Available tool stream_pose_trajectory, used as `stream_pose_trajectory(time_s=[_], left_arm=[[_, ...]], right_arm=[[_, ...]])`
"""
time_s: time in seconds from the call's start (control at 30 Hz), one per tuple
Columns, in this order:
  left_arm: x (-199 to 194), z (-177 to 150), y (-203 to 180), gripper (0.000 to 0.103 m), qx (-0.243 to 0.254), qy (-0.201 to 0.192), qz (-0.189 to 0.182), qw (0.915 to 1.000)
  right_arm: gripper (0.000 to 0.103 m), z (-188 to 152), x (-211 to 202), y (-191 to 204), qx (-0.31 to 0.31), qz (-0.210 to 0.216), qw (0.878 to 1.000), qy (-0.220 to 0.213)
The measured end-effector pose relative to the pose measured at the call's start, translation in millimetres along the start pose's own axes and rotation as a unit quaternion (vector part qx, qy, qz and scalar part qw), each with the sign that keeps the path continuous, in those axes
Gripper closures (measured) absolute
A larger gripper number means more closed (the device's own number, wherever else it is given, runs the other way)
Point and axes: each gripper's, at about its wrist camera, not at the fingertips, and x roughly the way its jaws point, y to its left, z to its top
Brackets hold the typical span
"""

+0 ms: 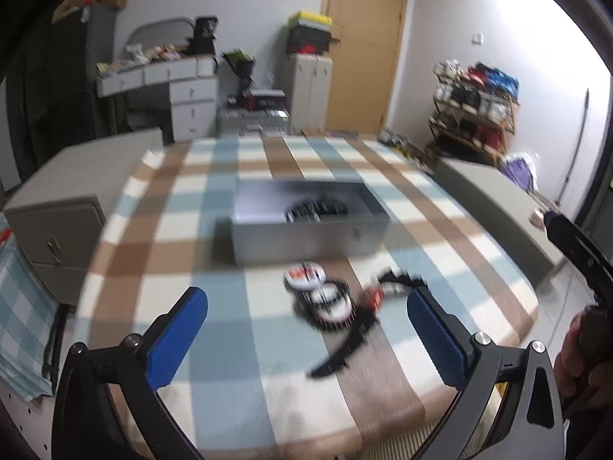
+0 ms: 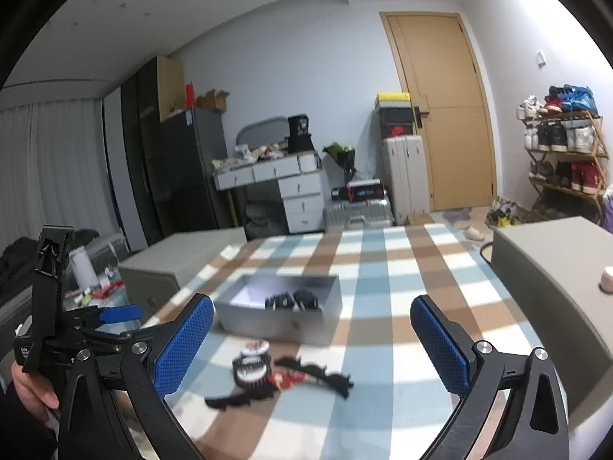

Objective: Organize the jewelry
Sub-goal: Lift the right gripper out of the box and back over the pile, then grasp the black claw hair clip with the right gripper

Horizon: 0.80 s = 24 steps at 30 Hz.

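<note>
While both grippers' jaws stand apart, the black toothed strip lies crosswise before the box.

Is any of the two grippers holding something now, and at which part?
Nothing is held. The left gripper and the right gripper are both open, above the jewelry pile on the table.

pile of black-and-red pieces on the checked tabletop: motion-smeared, can't tell what each bit is | dark stuff in the grey box: too blurry to ID | left view: right gripper cut off at the edge, jaws hidden | hand holding the other gripper cropped too
</note>
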Motion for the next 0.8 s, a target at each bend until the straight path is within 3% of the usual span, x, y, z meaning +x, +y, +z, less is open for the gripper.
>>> stream_pose_trajectory(time_s=[0.13, 0.3, 0.37, 0.6, 0.7, 0.8], left_arm=[[4.6, -16.5, -3.5, 0.001, 0.004, 0.028, -0.006, 0.9996], [11.7, -28.1, -7.3, 0.001, 0.017, 0.053, 0.001, 0.9984], [12.2, -31.6, -5.4, 0.001, 0.017, 0.054, 0.002, 0.9984], [14.0, -35.4, 0.6, 0.001, 0.002, 0.069, 0.001, 0.9976], [14.9, -37.4, 1.7, 0.001, 0.001, 0.073, 0.004, 0.9973], [12.7, -40.0, 2.9, 0.001, 0.001, 0.074, 0.006, 0.9972]], right_arm=[[0.0, -13.4, 11.0, -1.6, -0.006, -0.001, 0.999, 0.036], [0.001, -44.2, 54.2, -8.2, 0.01, 0.033, 0.99, 0.138], [0.005, -53.7, 65.6, -7.8, 0.007, 0.032, 0.987, 0.157], [0.007, -57.0, 99.3, -7.1, 0.001, 0.025, 0.982, 0.186], [0.026, -54.8, 117.0, -11.3, 0.005, 0.032, 0.976, 0.215], [0.028, -54.3, 127.8, -16.3, 0.005, 0.029, 0.973, 0.227]])
